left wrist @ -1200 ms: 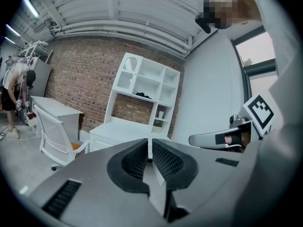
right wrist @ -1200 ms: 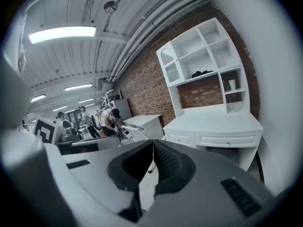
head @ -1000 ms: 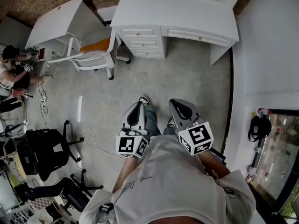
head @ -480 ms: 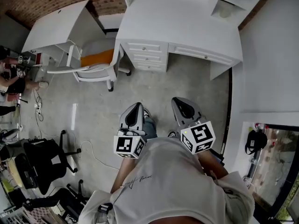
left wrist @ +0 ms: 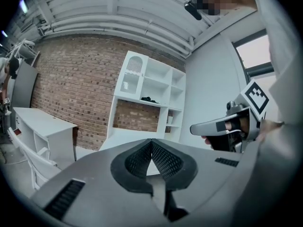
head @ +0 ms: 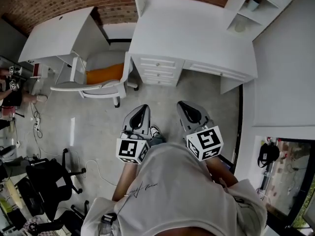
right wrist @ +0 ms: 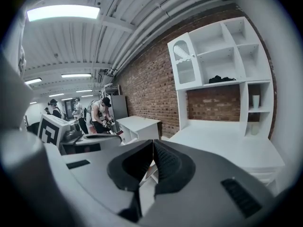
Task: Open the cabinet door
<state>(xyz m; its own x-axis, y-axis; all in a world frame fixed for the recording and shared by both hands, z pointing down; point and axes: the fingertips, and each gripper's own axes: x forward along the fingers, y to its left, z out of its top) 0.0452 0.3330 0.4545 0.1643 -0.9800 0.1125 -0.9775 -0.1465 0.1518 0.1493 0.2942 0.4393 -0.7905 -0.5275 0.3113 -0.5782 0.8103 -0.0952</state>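
Note:
A white desk stands against the brick wall with a white shelf unit on it. The unit's upper left compartment has a closed cabinet door with an arched pane, also in the right gripper view as the cabinet door. My left gripper and right gripper are held side by side over the floor, well short of the desk. Both point towards the desk. The left gripper is shut with nothing in it. The right gripper is shut and empty too.
Left of the desk's drawers sits a white chair with an orange cushion. A second white desk stands further left. People work at the far left. A black office chair and cables lie behind on the left.
The person has walked towards the desk, which now sits nearer and lower in the head view. Both grippers travelled forward with the person, still shut and side by side.

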